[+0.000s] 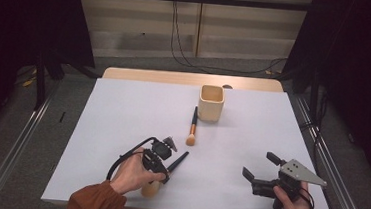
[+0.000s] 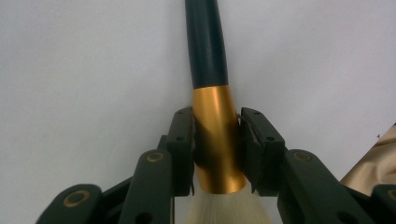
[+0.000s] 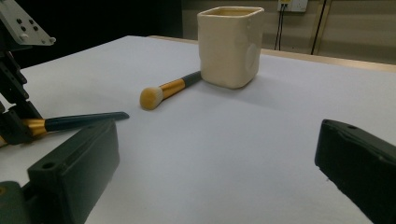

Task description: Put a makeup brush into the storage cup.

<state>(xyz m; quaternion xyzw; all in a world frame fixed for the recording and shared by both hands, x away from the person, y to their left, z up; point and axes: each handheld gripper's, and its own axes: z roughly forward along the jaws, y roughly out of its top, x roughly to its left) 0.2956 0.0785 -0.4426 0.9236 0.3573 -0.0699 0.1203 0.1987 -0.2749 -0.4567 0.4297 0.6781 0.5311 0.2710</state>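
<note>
Desk (image 1: 122,114) white, wide. Cup (image 1: 211,102) at 1 o'clock from left tool (image 1: 161,169), well apart. Large brush (image 2: 212,93) near desk's front edge, long axis toward 1 o'clock, handle leading, bristles back. Left tool clamped on gold ferrule, hand low. Right tool (image 1: 259,166) idle, jaws apart, empty. Small brush (image 1: 192,127) beside cup.

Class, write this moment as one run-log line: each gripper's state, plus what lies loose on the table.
left gripper: shut on large brush | right gripper: open | small brush: beside cup
</note>
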